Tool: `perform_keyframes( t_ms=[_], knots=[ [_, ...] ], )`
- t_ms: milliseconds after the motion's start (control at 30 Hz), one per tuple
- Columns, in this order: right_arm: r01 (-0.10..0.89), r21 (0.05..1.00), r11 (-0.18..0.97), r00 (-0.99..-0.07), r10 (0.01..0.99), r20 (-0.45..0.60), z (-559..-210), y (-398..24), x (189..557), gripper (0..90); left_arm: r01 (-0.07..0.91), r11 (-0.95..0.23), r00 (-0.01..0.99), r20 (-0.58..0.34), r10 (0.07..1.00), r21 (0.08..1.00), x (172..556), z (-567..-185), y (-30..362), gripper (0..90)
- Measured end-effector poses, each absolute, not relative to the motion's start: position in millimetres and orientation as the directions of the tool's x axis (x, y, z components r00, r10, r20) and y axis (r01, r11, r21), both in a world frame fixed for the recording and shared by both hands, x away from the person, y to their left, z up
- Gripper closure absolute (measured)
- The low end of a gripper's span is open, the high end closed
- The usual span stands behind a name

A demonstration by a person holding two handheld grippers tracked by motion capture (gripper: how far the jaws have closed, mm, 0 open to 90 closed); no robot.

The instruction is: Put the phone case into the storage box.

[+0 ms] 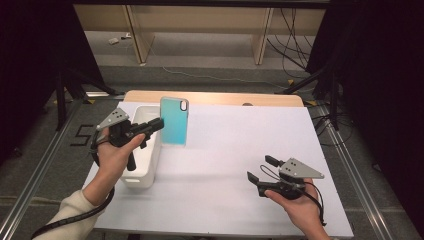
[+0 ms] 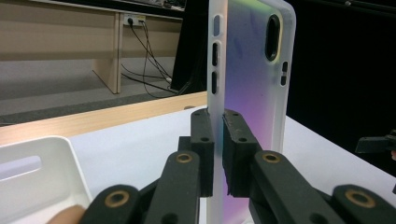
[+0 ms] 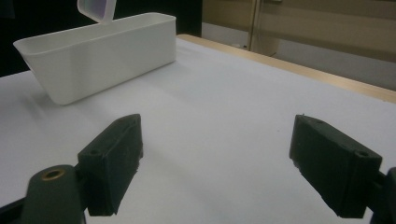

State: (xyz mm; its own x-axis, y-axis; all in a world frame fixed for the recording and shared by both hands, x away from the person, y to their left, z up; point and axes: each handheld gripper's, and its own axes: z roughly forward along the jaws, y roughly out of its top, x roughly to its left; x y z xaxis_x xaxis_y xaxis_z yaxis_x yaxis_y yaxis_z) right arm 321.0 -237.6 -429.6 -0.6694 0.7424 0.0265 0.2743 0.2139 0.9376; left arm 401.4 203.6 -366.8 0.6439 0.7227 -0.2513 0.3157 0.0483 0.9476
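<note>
Phone case (image 1: 174, 121): we see a translucent teal shell with a camera cut-out near its top corner, held clear of the table (image 1: 235, 150), its lower edge above the tabletop beside the bin.
Long axis: it runs up and down; in the left gripper view the case (image 2: 252, 93) stands on end with its thin edge facing the camera.
Left gripper (image 1: 155, 124): we find its jaws clamped tight on the case, one pad on each face, gripping low on one long edge.
Direction from left gripper: the case sits straight ahead of the jaws, rising above and hanging below them.
White bin (image 1: 142, 165): an open plastic tub on the left part of the table, directly under our left hand (image 1: 117, 152) and just beside the hanging case.
Bin from the other side: in the right gripper view the bin (image 3: 102, 56) stands well off, with a corner of the case (image 3: 95, 9) poking above its far rim.
Right gripper (image 1: 260, 169): its jaws stand wide apart and hold nothing; it rests low over bare table, well apart from the case.
Nearer hand: the left one, which already has the case; the right is far off across the table.
Deciding relation: we judge the case to hang just off the bin's right wall, so a short sideways shift would bring it over the opening.
Risk: we think the narrow edge grip lets the tall case swing.
</note>
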Motion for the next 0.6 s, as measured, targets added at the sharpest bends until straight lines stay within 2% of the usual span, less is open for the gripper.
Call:
perform_keyframes(
  t_ms=[600],
  knots=[
    [0.274,0.939,0.21,-0.663,0.748,0.027,-428.8,-240.4,319.5,17.9,0.305,0.056,0.622,-0.243,0.744,0.951,405.6,-364.1,219.0,83.7]
  ],
)
